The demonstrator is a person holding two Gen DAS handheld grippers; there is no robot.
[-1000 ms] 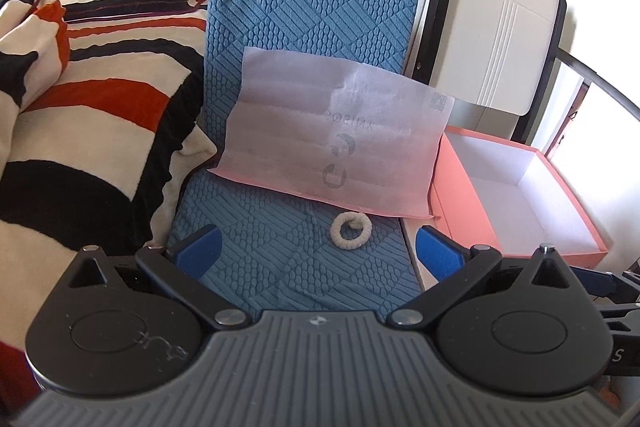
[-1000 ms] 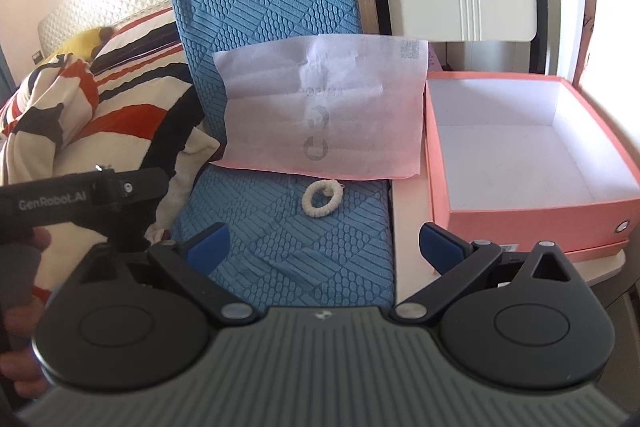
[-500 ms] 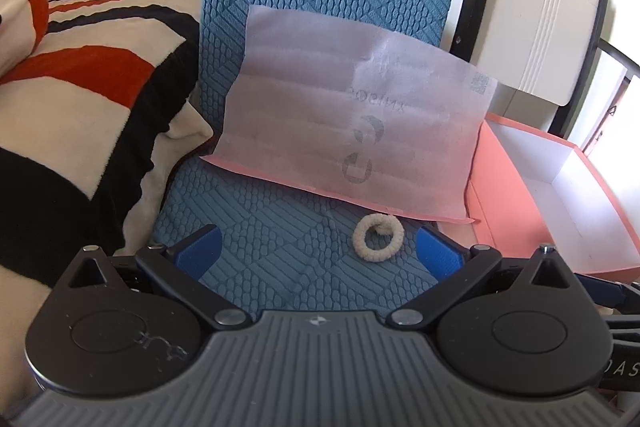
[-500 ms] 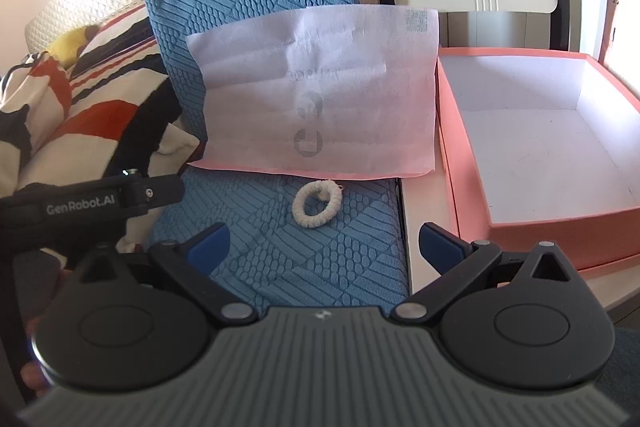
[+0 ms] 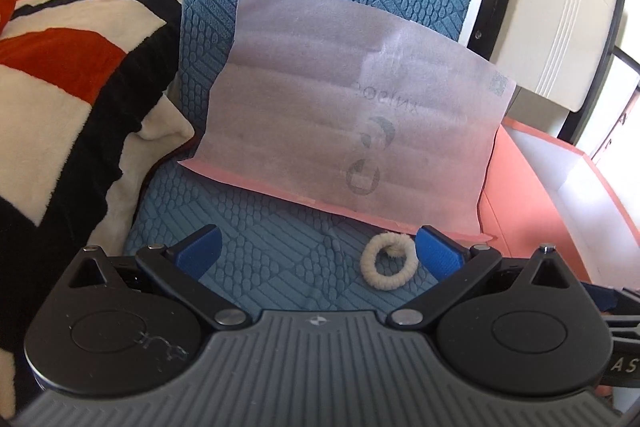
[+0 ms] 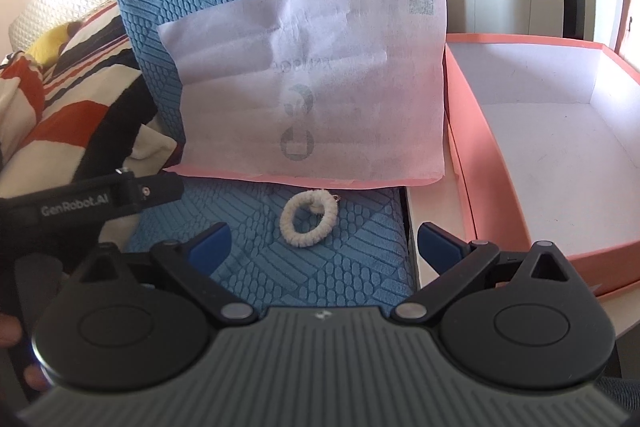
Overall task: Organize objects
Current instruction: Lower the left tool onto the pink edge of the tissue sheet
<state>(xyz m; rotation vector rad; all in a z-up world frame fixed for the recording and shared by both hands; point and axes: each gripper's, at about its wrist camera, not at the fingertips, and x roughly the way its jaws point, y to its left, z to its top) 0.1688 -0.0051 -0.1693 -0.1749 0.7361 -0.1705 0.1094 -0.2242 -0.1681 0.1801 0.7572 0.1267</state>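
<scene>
The cream hair tie [image 5: 389, 261] [image 6: 308, 224] lies flat on the blue textured mat [image 5: 272, 251] [image 6: 344, 267], just inside the right blue fingertip of the left tongs [image 5: 318, 247] and ahead of the right tongs [image 6: 325, 241], slightly left of their midline; both pairs stand spread wide and grip nothing. Just beyond the tie a white paper sheet [image 5: 344, 123] [image 6: 316, 87] leans up against the mat. Right of both tongs sits the open pink box [image 5: 520, 195] [image 6: 472, 155], and left of them a striped blanket [image 5: 68, 99] [image 6: 60, 103].
</scene>
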